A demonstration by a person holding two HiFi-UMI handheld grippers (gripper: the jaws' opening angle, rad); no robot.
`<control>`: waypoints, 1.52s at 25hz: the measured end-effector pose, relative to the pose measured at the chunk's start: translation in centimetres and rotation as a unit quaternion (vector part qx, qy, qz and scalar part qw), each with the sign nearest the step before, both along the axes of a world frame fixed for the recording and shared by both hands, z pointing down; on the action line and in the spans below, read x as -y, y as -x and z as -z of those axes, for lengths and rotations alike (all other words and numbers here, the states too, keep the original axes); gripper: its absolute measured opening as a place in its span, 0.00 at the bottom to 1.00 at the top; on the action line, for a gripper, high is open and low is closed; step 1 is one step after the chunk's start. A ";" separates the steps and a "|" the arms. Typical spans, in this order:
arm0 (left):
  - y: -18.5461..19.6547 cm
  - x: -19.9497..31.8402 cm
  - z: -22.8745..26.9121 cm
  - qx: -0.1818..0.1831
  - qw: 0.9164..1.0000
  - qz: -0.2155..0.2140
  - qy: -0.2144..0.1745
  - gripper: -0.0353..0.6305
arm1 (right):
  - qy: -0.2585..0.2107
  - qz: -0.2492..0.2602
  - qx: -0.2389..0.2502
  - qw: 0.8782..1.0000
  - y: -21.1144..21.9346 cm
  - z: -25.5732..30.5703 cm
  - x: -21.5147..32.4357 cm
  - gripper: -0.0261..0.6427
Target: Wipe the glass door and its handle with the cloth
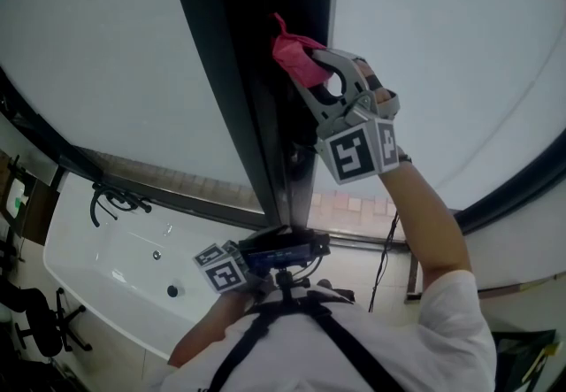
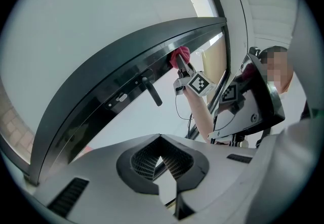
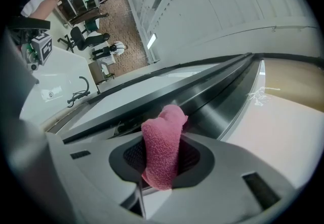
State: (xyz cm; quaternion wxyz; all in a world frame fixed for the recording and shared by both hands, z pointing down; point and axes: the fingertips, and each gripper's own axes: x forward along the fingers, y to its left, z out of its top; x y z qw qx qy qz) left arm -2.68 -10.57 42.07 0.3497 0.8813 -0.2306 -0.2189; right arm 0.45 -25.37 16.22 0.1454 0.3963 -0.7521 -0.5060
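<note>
Frosted glass door (image 1: 106,54) fills the background; right gripper (image 1: 309,72) pinches the pink cloth (image 1: 296,58) against its dark frame (image 1: 248,116); left gripper (image 2: 161,142) hangs low near the white sink (image 1: 97,266), jaws together.

Down below, a white table (image 1: 106,262) carries a black curved stand (image 1: 113,200) near its far edge and two small dark bits (image 1: 172,291) on its top. Black office chairs (image 1: 35,324) stand just beside it. Reddish floor tiles (image 1: 349,203) run to the foot of the glass door (image 1: 124,54).
</note>
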 end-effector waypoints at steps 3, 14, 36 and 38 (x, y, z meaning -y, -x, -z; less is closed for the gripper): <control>0.0 0.2 0.1 -0.001 1.000 0.001 0.002 0.04 | 0.002 0.000 -0.002 1.000 0.0 -0.4 0.2 0.18; -0.1 0.1 0.0 0.001 1.000 0.000 0.006 0.04 | 0.016 0.000 -0.011 1.000 0.3 -2.5 0.3 0.18; -0.1 0.0 -0.3 -0.003 1.000 0.000 0.010 0.04 | 0.074 0.003 -0.026 0.997 0.7 -7.5 0.7 0.18; -0.2 -0.1 -0.3 -0.003 1.000 0.000 0.011 0.04 | 0.080 0.003 -0.028 0.996 0.7 -8.0 0.6 0.18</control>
